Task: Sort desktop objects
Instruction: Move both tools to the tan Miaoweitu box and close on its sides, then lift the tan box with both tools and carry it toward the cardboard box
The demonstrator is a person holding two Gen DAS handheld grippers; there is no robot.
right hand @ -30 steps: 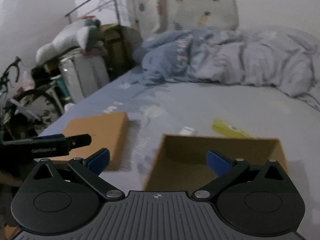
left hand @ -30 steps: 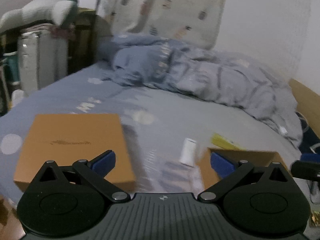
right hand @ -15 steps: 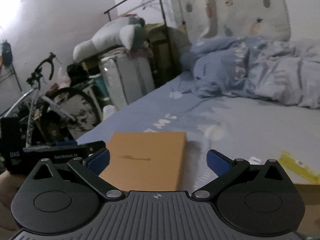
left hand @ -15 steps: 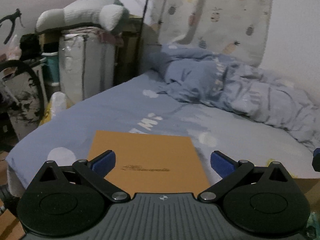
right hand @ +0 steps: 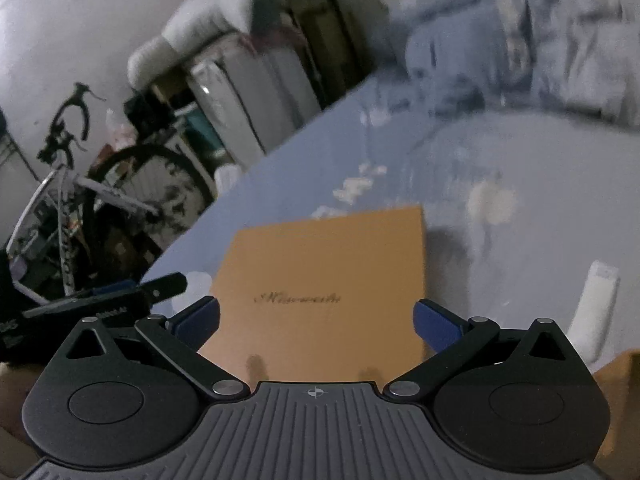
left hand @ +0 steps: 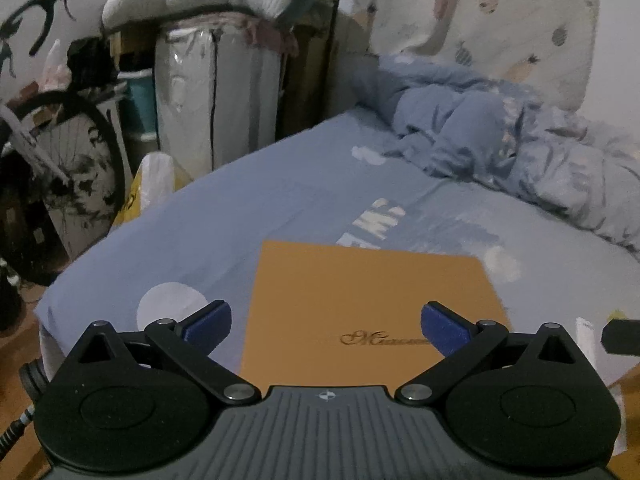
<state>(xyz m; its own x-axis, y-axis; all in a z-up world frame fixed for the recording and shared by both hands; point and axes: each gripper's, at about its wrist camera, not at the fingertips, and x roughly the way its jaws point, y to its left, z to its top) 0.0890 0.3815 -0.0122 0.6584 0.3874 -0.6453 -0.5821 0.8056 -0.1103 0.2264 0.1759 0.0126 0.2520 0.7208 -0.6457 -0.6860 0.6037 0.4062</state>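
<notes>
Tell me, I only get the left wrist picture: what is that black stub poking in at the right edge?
Observer: That is part of the right gripper. Its own camera shows its blue fingers spread wide with nothing between them.
Operator: And the white sliver next to the stub?
Observer: It is a small white oblong object. It lies on the blue sheet, to the right of the orange box and apart from it.
Operator: Can that camera see my gripper too?
Observer: Yes. The left gripper shows side-on near the picture's left edge, just left of the box.
</notes>
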